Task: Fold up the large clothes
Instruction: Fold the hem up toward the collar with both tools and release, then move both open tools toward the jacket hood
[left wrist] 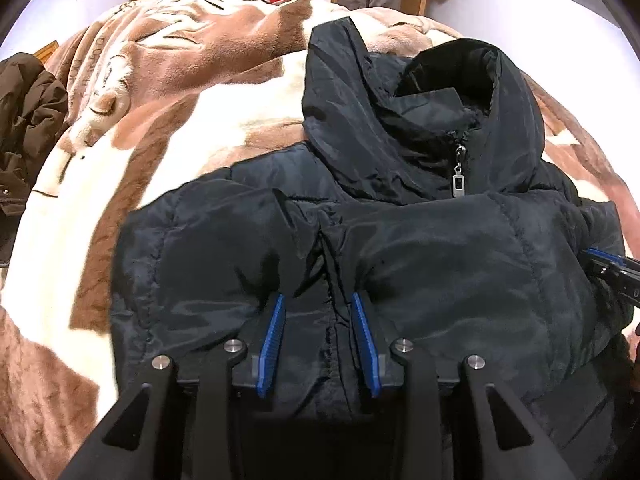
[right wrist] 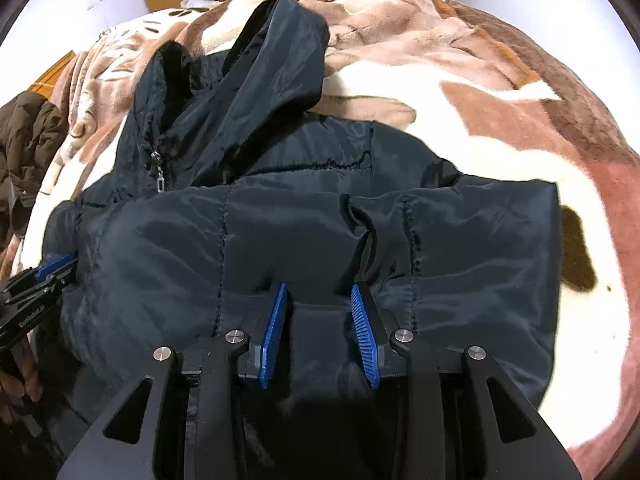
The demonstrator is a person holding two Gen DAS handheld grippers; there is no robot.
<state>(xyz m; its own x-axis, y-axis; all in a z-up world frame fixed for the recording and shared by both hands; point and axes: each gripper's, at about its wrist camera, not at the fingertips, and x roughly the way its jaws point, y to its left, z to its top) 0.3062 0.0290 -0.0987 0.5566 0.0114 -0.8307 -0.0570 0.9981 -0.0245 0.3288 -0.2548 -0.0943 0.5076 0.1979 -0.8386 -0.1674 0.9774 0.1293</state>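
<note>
Both wrist cameras looked forward and down, close over the black jacket (left wrist: 420,240), sharing its hood (right wrist: 256,76) and bed blanket (right wrist: 480,92).

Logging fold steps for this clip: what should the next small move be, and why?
Probably close both tools and lift. The left tool and right tool each stand open around a raised pleat of the black jacket, whose hood lies unfolded on the blanket.
</note>
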